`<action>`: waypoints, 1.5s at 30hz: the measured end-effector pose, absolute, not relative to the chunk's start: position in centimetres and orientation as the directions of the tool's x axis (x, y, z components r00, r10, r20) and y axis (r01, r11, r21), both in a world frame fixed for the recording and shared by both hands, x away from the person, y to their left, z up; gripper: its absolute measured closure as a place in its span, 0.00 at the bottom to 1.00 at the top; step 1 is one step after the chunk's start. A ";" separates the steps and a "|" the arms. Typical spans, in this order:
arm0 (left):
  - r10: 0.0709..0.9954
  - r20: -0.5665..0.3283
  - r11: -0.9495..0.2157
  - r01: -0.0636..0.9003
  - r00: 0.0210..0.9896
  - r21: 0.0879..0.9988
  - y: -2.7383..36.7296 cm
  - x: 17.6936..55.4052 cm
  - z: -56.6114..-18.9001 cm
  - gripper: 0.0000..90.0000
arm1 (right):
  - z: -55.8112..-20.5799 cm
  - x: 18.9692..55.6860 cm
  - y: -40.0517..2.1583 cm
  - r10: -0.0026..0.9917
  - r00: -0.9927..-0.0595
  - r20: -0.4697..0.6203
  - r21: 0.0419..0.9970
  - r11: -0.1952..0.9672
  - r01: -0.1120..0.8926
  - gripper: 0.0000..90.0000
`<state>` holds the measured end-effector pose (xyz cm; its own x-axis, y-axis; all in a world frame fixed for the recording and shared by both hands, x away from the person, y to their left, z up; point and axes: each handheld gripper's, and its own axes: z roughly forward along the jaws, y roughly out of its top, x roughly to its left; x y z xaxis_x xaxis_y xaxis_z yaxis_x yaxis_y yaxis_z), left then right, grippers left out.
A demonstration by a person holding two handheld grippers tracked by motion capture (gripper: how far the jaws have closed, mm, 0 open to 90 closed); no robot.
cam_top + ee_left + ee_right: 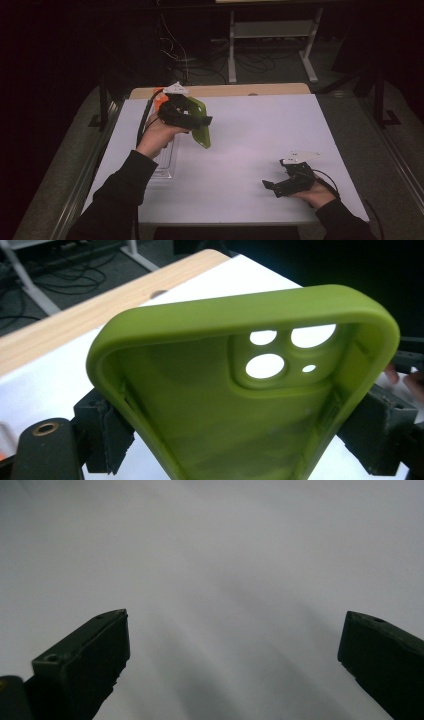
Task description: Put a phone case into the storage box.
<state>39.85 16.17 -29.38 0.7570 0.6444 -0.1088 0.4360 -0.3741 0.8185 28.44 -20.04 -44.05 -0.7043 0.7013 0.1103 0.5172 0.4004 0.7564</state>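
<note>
Two black pads of my left hand-held gripper [240,440] pinched a green phone case [240,385] by its long side walls, holding it lifted above the white surface [250,135], hollow side toward the camera, its camera cut-outs at the far end. I could read no brand or writing on it. Below it lay a clear tray [165,162]. My right hand-held gripper [274,187] sat low near the surface's near edge, spread wide and holding nothing.
</note>
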 end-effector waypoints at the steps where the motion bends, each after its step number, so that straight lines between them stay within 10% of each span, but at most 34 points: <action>1: 0.649 -0.104 -0.375 0.437 0.753 0.818 16.4 40.0 -29.1 0.15 | -44.1 28.4 -20.0 0.701 -0.705 0.107 0.758 0.401 0.514 0.00; 45: 0.933 0.033 -0.273 0.647 0.357 0.712 23.2 47.2 -28.1 0.15 | -44.0 28.4 -19.8 0.698 -0.709 0.099 0.759 0.408 0.507 0.00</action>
